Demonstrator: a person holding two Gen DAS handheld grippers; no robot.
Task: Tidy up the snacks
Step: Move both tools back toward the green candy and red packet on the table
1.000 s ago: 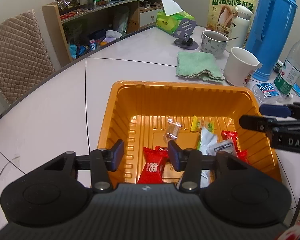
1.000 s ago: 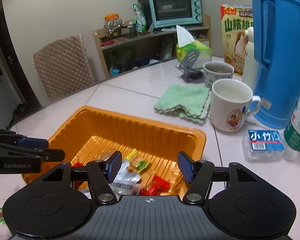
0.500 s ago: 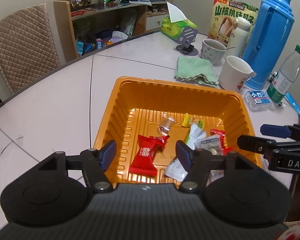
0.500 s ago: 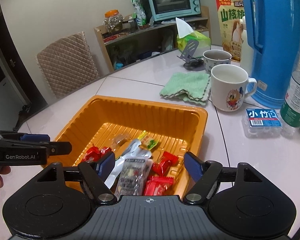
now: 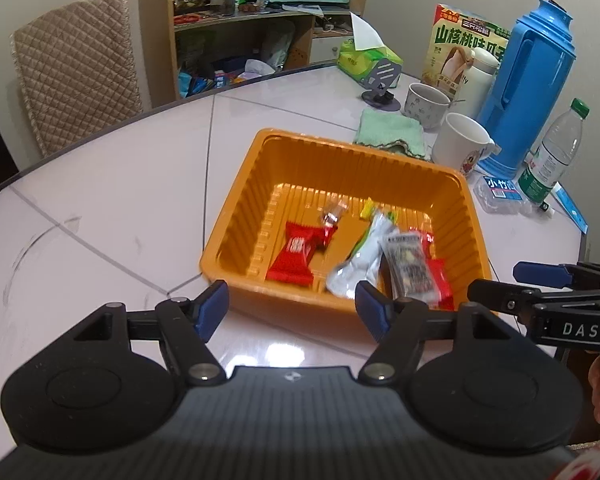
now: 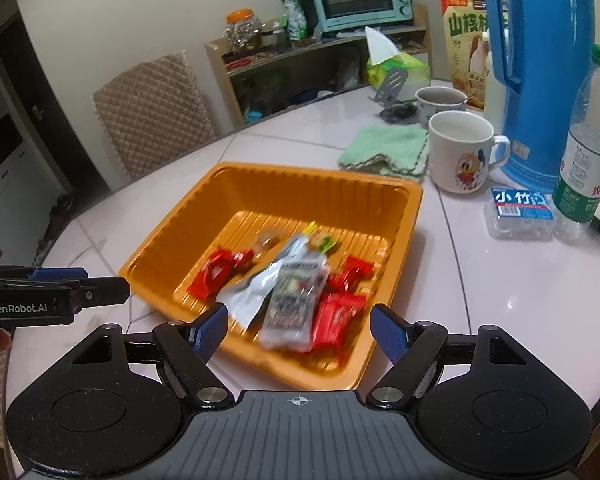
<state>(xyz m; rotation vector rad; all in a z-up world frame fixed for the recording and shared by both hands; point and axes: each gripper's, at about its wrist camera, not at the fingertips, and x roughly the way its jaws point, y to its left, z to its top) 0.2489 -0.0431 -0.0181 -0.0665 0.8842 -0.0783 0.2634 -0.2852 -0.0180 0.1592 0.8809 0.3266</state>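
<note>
An orange ribbed tray (image 5: 236,216) stands on the white table. Several snacks lie in it: a red packet (image 5: 294,254), a silver sachet (image 5: 360,264), a clear dark-printed packet (image 5: 408,268) over more red packets, and a small clear candy (image 5: 332,214). My left gripper (image 5: 292,306) hovers above the tray's near rim. Its jaws are opening and nothing is between them. My right gripper (image 6: 300,328) hangs open over the tray's (image 6: 172,224) near corner, above the clear packet (image 6: 294,300), and holds nothing. Each gripper shows at the edge of the other's view.
Right of the tray stand a white mug (image 6: 460,152), a blue thermos (image 6: 540,68), a water bottle (image 6: 588,148) and a small plastic box (image 6: 520,212). A green cloth (image 6: 384,150) lies behind the tray. A padded chair (image 5: 76,68) and a shelf stand beyond the table edge.
Both grippers have drawn back and up from over the tray's inside to its near rim, and their jaws have widened. The snacks lie in the tray.
</note>
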